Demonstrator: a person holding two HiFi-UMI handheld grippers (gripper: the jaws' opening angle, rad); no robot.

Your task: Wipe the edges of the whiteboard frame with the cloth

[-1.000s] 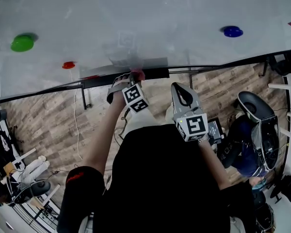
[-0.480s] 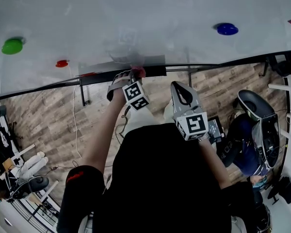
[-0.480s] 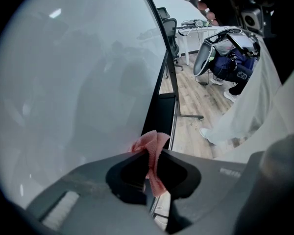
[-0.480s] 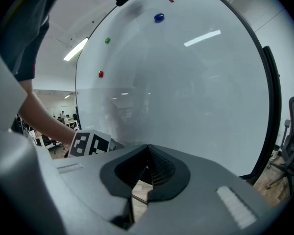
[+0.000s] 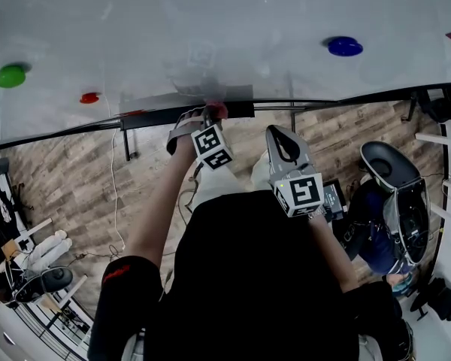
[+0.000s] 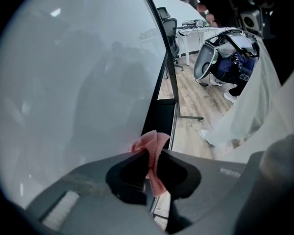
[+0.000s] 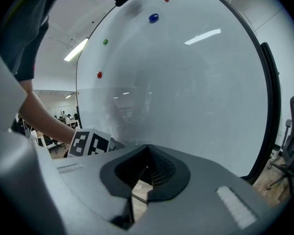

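- The left gripper [image 6: 152, 166] stays clamped on the pink cloth [image 6: 151, 151], as a second ago, pressing it to the dark bottom edge of the whiteboard frame [image 5: 316, 102].
- In the head view the green magnet [image 5: 11, 75] and the blue magnet [image 5: 344, 46] have slid leftward past it since then.
- The right gripper [image 7: 144, 177] has its jaws together and empty, and is held off the board just beside the left one.

The whiteboard [image 5: 210, 21] is smooth and glossy, with a matt black frame [image 6: 161, 119]. The pink cloth [image 6: 156, 148] is thin, finely textured weave. The floor [image 5: 75, 179] is wood-grain plank. The right gripper [image 7: 147, 153] is matt grey plastic with ribbed pads [image 7: 160, 170].
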